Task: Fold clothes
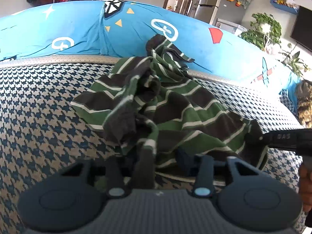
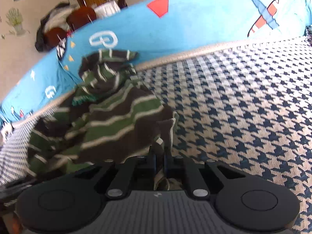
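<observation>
A green, brown and white striped shirt [image 1: 175, 105] lies crumpled on the houndstooth seat [image 1: 39, 107], its top leaning on the blue backrest. My left gripper [image 1: 148, 161] is at the shirt's near edge, and a dark fold of the cloth runs down between its fingers, which are mostly buried under the fabric. From the right of this view, my right gripper [image 1: 261, 137] pinches the shirt's right corner. In the right wrist view the right gripper [image 2: 160, 156] is shut on a lifted brown edge of the shirt [image 2: 109, 120], which bunches to the left.
A blue cartoon-print cover [image 1: 78, 31] drapes the backrest behind the shirt. Houndstooth seat [image 2: 243, 107] stretches to the right of the shirt. Beyond the backrest stand potted plants [image 1: 267, 29], a fridge [image 1: 210, 0] and chairs heaped with clothes [image 2: 58, 29].
</observation>
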`<state>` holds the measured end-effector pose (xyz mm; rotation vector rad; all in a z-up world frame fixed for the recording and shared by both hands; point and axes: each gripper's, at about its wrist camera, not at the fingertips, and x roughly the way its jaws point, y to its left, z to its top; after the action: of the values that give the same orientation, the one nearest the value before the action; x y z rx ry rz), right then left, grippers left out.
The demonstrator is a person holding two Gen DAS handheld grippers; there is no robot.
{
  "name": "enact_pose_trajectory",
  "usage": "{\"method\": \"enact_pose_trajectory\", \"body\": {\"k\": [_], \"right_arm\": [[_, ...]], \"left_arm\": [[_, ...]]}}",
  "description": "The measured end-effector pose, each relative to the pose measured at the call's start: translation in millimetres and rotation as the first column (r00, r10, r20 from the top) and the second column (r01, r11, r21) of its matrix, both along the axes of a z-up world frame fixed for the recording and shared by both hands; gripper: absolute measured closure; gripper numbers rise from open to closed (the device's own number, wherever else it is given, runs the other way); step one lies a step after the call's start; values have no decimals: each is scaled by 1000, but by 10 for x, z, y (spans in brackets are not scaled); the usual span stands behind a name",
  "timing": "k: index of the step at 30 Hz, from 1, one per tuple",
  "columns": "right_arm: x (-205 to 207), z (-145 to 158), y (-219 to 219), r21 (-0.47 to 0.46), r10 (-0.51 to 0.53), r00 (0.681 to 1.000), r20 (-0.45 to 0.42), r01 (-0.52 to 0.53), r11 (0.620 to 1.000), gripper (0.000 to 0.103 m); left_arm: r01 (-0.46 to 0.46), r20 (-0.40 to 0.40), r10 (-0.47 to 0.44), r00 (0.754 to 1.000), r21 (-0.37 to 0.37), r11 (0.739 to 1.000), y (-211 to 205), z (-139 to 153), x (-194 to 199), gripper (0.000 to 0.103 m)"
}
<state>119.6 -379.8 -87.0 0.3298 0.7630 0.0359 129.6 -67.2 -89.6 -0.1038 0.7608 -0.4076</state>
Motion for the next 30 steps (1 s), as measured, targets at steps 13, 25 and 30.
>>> {"method": "enact_pose_trajectory", "body": {"k": [13, 25, 30], "right_arm": [[-885, 502, 104, 123, -85, 962, 258, 55, 991, 94], [-1718, 423, 323, 51, -76, 962, 263, 65, 997, 94], [-1907, 411, 254, 11, -135, 956, 259, 137, 991, 94]], "left_arm": [[-174, 267, 151, 952, 65, 983, 382, 468, -359, 89], [-172, 227, 160, 961, 36, 984, 895, 543, -824, 88], [-129, 199, 125, 972, 10, 992, 991, 519, -976, 87]]}}
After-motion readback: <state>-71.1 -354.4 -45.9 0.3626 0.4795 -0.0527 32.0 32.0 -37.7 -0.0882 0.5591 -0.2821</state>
